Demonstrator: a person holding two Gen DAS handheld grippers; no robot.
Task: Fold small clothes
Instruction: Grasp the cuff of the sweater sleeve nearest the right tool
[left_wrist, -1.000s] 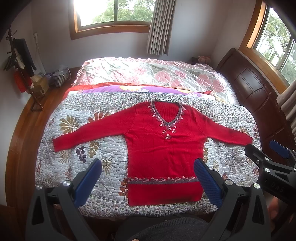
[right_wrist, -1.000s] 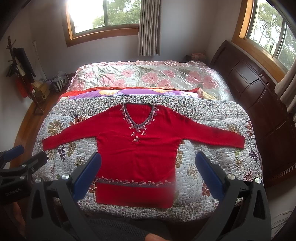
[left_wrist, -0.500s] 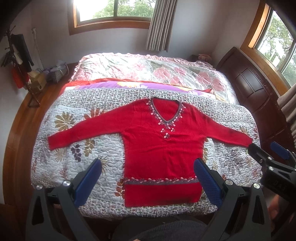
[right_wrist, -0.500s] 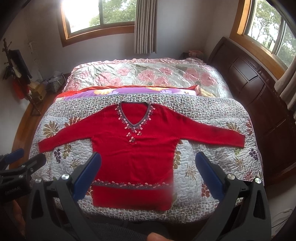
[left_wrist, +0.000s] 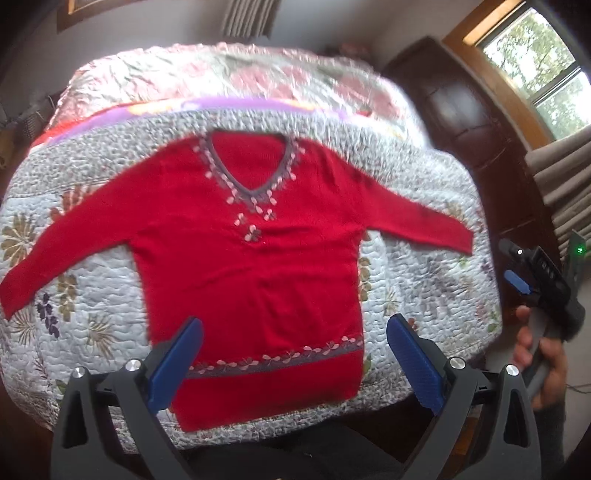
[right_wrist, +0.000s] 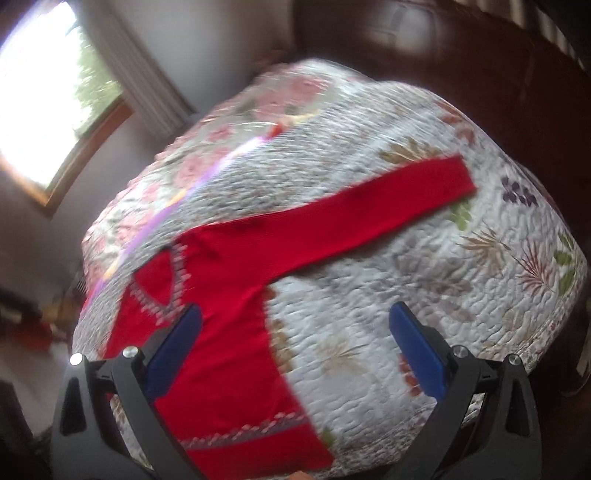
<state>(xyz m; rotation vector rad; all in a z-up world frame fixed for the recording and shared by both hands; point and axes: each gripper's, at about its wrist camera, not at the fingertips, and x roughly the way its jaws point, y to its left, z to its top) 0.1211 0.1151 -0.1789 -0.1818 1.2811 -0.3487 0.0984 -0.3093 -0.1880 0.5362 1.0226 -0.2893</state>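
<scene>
Grippers have dropped closer to the red sweater (left_wrist: 251, 266) within the last second, both with blue pads spread wide and empty. The left gripper (left_wrist: 293, 356) hangs above the hem. The right gripper (right_wrist: 295, 343) has swung off to the sweater's right side, now facing the right sleeve (right_wrist: 369, 218), which suggests a first sleeve fold is coming. The sweater lies flat, front up, on the quilt (left_wrist: 424, 266). Motion blur smears both views; the left cuff is cut off at the left view's edge, and beyond the sweater the room is indistinct.
</scene>
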